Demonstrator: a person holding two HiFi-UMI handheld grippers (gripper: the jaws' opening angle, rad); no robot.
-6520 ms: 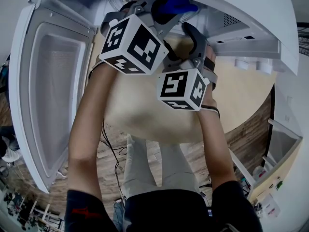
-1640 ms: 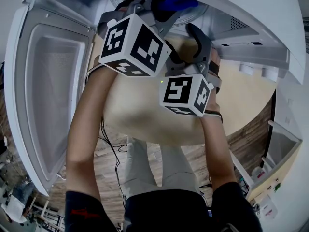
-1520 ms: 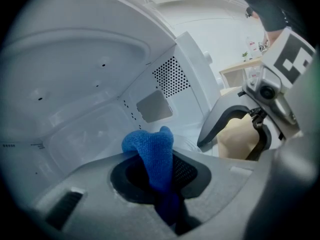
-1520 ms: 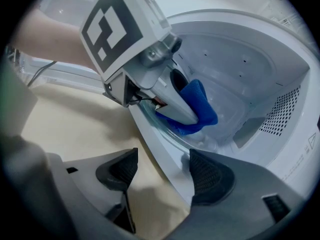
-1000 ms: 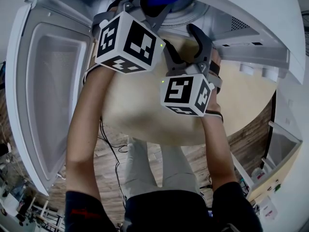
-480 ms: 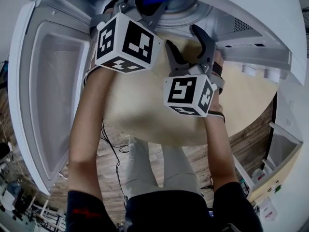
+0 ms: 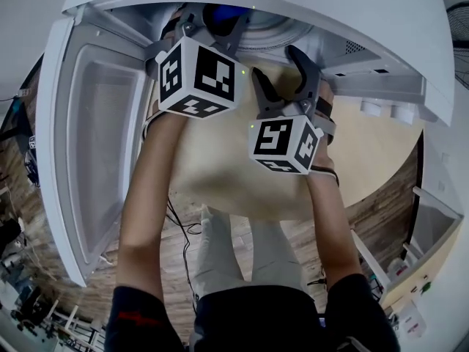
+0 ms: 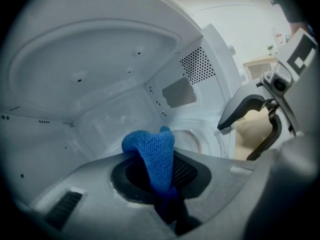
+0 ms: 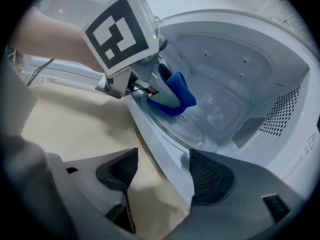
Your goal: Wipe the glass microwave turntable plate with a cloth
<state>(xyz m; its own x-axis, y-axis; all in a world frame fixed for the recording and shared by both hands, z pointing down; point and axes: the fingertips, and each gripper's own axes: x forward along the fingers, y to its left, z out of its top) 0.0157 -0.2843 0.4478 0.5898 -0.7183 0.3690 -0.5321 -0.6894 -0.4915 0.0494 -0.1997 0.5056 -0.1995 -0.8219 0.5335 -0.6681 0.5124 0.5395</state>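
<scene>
1. The left gripper (image 8: 161,180) is clamped on a blue cloth (image 8: 150,149), which bulges out past the jaws.
2. The cloth is down at the near rim of the glass plate (image 9: 189,128), which lies on the floor of the microwave (image 9: 250,54).
3. The right gripper (image 9: 162,171) has its jaws wide apart and holds nothing. It is just outside the microwave's front edge, above the table (image 9: 65,119).
4. The door (image 7: 95,145) is swung open on the left.
</scene>
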